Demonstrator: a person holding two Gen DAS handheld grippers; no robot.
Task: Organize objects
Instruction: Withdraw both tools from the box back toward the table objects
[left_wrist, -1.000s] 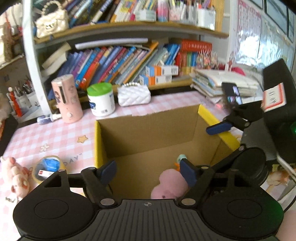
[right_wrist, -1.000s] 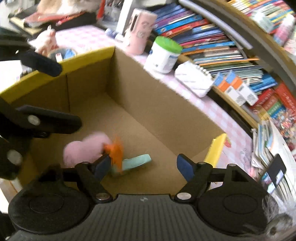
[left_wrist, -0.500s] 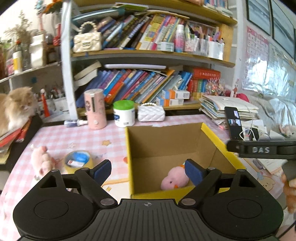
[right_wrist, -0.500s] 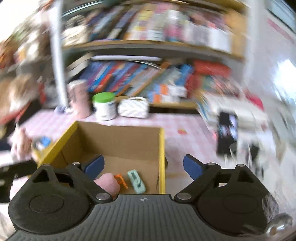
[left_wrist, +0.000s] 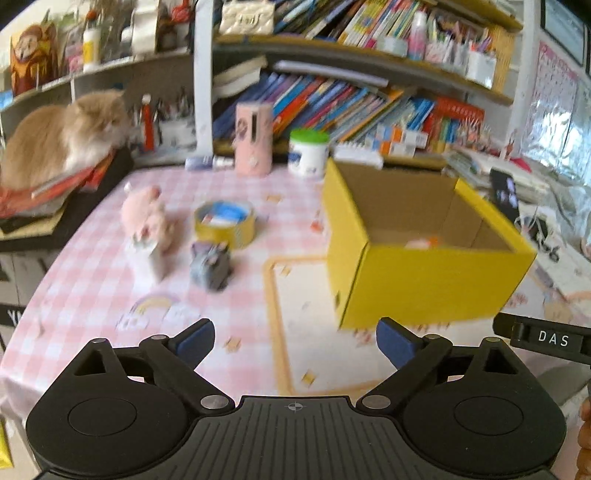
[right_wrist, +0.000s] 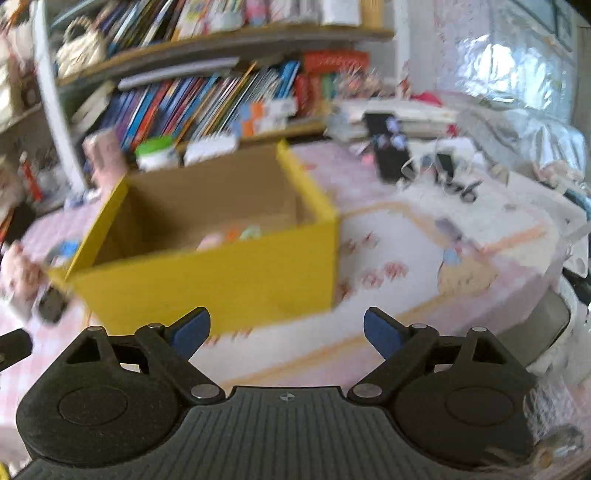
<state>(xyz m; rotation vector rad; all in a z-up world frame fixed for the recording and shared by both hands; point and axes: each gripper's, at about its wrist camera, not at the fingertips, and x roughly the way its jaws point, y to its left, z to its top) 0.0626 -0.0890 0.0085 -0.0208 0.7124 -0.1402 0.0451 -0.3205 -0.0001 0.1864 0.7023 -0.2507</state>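
The yellow cardboard box (left_wrist: 424, 284) stands open on the pink checked table, seen too in the right wrist view (right_wrist: 221, 280). Inside lie a pink plush (right_wrist: 208, 242), something orange and a teal item (right_wrist: 251, 232). Left of the box sit a pink plush pig (left_wrist: 147, 218), a tape roll (left_wrist: 225, 223), a grey toy (left_wrist: 210, 264) and a small white piece (left_wrist: 147, 258). My left gripper (left_wrist: 293, 334) hovers over the table's near edge, jaws opening, nothing between them. My right gripper (right_wrist: 286, 325) is in front of the box, jaws wide and closing slightly, empty.
A cat (left_wrist: 62, 136) lies on books at the far left. A pink cylinder (left_wrist: 254, 138) and a green-lidded jar (left_wrist: 308, 153) stand behind the box before crowded bookshelves. A phone (right_wrist: 388, 147) and cables lie at the right. Both views are motion-blurred.
Both grippers have pulled back out of the box toward the table's near edge and their jaws have widened. The right view has rolled upright. The pink plush stays in the box.
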